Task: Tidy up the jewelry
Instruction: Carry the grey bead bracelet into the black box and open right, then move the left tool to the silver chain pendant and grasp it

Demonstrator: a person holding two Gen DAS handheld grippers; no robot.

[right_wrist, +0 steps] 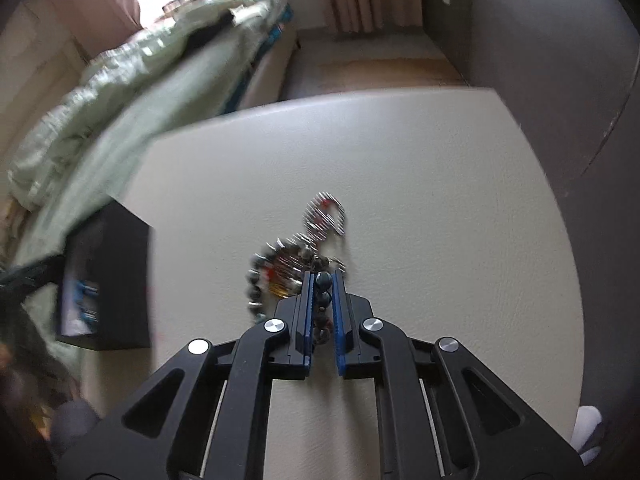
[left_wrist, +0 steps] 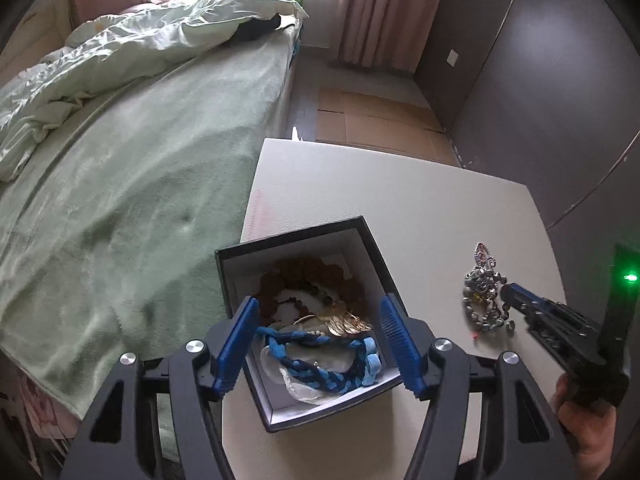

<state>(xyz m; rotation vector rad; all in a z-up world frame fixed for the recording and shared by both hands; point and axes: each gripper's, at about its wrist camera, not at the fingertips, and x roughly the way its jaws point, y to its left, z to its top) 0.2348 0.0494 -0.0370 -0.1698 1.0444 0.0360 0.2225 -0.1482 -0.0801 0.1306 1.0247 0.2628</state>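
Right tongs [right_wrist: 322, 280] pinching bead bracelet [right_wrist: 323, 300], box [right_wrist: 108, 280] left

Left hand-held gripper [left_wrist: 320, 320] jaws spread wide; right hand-held gripper [right_wrist: 322, 276] jaws nearly closed, clamping beads

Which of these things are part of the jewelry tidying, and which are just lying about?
Part of the job: box with bracelets inside, beaded bracelet pile on the table, right gripper pinching beads, left gripper open above the box.

Just lying about: bed, curtains.
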